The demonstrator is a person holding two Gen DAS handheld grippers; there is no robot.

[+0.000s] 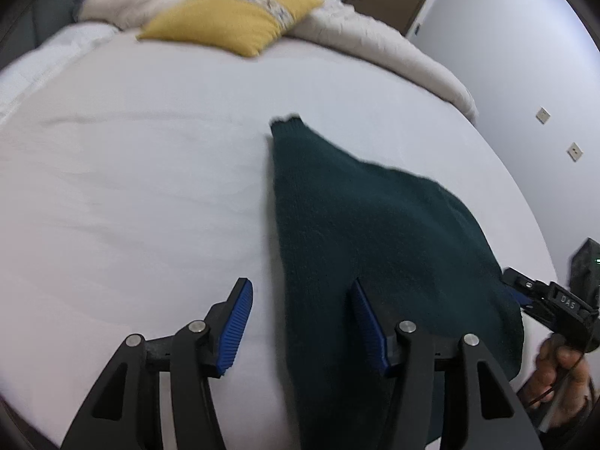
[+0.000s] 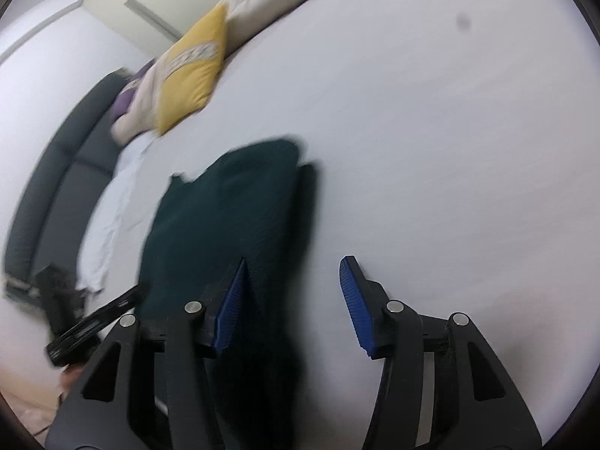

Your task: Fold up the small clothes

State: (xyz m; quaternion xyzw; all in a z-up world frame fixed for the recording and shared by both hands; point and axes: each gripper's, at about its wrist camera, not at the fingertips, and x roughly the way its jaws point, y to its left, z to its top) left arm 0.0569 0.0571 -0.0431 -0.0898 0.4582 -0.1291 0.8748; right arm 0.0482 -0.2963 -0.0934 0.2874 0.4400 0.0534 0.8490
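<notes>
Dark green sweater (image 1: 360,232) lies flat on the white bed (image 1: 150,187), cuffed end pointing toward the yellow pillow (image 1: 232,18). My left hand-held gripper (image 1: 300,322) is spread wide, holding nothing; its right blue pad (image 1: 369,326) sits over the sweater's near edge, the left pad over bare sheet. My right hand-held gripper (image 2: 294,303) is also wide and holding nothing, left pad (image 2: 230,303) over the sweater (image 2: 225,225), right pad over bare bed (image 2: 450,150). Beige duvet (image 1: 375,41) bunched beside the pillow. Right view is blurred.
</notes>
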